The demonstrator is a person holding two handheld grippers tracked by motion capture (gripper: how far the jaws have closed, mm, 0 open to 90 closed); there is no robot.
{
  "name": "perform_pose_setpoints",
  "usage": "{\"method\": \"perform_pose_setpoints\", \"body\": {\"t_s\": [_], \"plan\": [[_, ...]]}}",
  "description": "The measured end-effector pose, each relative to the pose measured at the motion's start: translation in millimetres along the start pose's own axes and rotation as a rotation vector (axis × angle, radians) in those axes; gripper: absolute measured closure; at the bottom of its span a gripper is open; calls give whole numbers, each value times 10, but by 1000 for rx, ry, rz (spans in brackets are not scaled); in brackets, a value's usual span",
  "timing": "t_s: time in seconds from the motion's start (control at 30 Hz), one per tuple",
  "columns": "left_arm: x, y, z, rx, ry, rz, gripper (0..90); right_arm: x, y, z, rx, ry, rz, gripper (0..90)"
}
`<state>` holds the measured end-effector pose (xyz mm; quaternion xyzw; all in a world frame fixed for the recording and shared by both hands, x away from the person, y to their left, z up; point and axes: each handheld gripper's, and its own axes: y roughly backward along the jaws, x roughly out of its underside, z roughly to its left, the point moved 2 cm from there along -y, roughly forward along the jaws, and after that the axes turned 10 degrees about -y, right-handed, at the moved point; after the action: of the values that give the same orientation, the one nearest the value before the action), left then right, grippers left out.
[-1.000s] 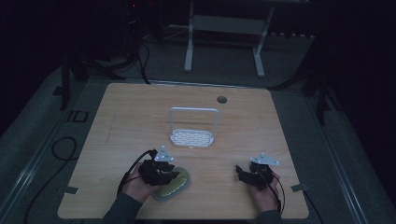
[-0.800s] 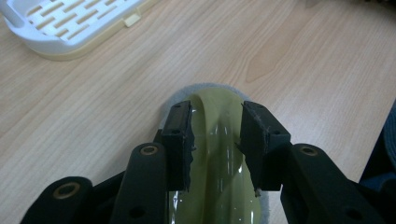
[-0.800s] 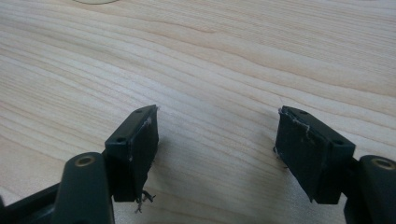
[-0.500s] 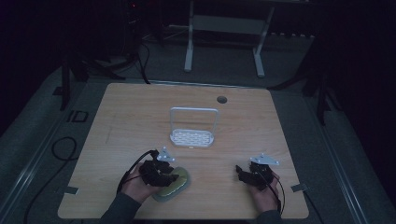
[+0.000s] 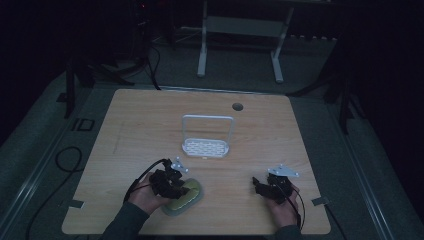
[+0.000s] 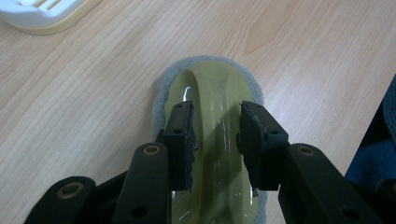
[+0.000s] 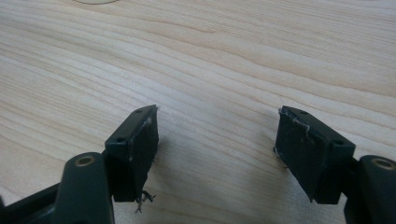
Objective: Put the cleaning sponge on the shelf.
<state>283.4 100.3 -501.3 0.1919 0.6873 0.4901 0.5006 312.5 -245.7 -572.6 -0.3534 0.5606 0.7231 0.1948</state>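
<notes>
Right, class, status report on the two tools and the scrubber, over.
Left tool just closing astride scrubber handle, grip unconfirmed. Right tool open, empty. White rack stands apart.

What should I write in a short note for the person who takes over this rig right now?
Left gripper: its jaws straddle the raised handle of the yellow-green scrubber with the grey pad; they have just been closing a little, but whether they press on the handle I cannot tell.
Right gripper: open, nothing between the jaws, low over bare wood of the table.
Scrubber: lies flat near the front edge, on the left.
White rack: stands mid-table, apart from both grippers.
Done: left gripper lined up on the handle.
Left: probably close firmly and lift; scrubber not yet raised.
</notes>
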Motion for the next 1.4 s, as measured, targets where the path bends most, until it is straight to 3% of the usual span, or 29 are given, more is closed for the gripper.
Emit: {"method": "perform_pose_setpoints", "body": {"t_s": [0.47,1.4], "plan": [[6,25,78,25,7,69,626,0,0,-1,0,1,0,294],[-56,11,148,92,-17,143,618,0,0,-1,0,1,-1,294]]}}
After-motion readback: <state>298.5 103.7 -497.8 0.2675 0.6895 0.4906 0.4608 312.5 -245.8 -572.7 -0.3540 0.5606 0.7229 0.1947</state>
